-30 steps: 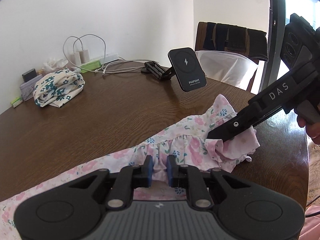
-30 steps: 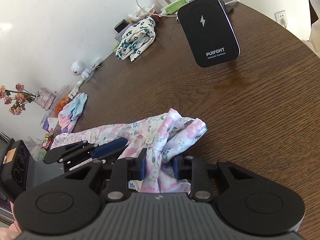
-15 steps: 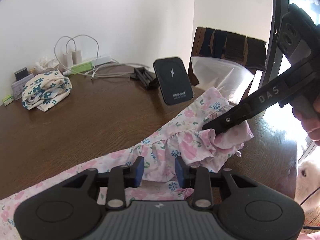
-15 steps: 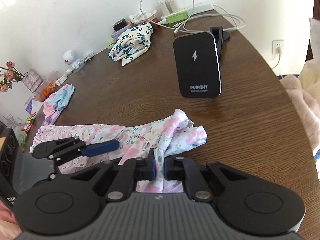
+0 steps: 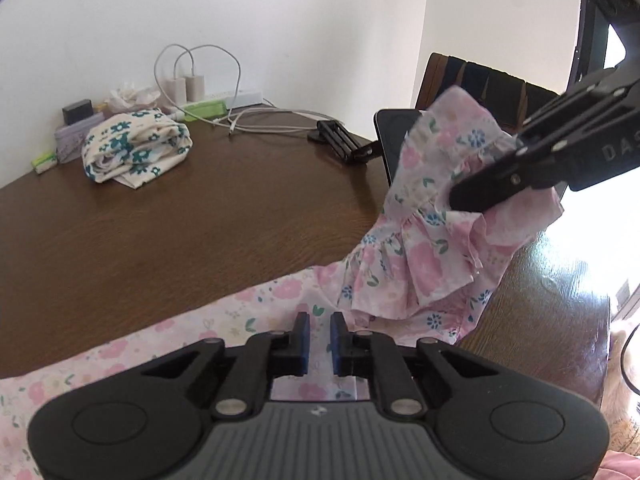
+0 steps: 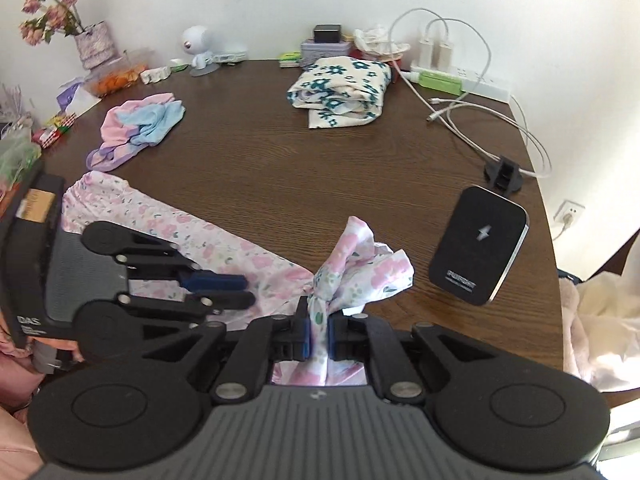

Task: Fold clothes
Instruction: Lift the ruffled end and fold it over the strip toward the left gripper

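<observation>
A pink floral garment [image 5: 420, 248] [image 6: 192, 232] lies stretched along the near side of the brown table [image 6: 280, 168]. My right gripper [image 6: 318, 330] [image 5: 456, 200] is shut on its ruffled end, which hangs bunched above the tabletop. The left gripper [image 5: 318, 336] [image 6: 240, 290] sits low over the flat part of the same garment. Its jaws are closing, with a strip of the cloth between the blue pads, which stand only a narrow gap apart. The cloth under both gripper bodies is hidden.
A folded white cloth with teal flowers [image 6: 340, 88] lies at the back. A pastel pink and blue garment [image 6: 136, 128] is at the left. A black wireless charger [image 6: 478, 244] stands at the right, near cables and a power strip [image 6: 472, 84]. A chair [image 5: 480, 84] stands behind the table.
The right gripper has risen and rolled, and the ruffled end has come up off the table with it. The left jaws opened wider, then narrowed on the cloth again.
</observation>
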A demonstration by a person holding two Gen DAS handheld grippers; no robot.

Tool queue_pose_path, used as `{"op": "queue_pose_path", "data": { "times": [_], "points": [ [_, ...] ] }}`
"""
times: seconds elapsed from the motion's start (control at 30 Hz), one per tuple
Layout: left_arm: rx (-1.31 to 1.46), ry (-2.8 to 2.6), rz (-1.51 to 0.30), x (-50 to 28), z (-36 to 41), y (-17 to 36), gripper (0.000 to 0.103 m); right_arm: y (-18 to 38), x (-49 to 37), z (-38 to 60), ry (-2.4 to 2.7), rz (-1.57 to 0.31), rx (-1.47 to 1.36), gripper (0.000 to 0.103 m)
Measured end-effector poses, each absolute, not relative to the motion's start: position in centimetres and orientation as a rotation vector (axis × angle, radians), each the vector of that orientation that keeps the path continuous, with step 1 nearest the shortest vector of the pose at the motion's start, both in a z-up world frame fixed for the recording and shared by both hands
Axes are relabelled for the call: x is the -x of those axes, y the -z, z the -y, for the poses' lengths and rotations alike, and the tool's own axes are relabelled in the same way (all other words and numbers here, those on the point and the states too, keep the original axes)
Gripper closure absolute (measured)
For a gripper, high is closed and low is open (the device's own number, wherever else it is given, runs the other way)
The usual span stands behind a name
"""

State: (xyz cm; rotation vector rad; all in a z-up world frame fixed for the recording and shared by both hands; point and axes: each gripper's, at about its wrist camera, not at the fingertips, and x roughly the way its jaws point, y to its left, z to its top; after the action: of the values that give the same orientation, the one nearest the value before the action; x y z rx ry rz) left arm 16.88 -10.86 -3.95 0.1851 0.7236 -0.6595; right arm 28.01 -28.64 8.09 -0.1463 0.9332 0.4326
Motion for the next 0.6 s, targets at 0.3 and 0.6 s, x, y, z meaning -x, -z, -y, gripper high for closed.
{"op": "queue_pose_path", "data": {
  "times": [0.3,0.6],
  "points": [
    [0.008,0.675,-0.662,-16.1,5.8,2.1,0.082,-7.3,-29.9,21.2,-0.474,-1.025,0.336,0.096],
    [0.083,0.607,-0.676,-15.8,0.7,1.7,0.080,-4.4,-30.7,16.8,-0.501,-1.095,0.356,0.089]
  ]
}}
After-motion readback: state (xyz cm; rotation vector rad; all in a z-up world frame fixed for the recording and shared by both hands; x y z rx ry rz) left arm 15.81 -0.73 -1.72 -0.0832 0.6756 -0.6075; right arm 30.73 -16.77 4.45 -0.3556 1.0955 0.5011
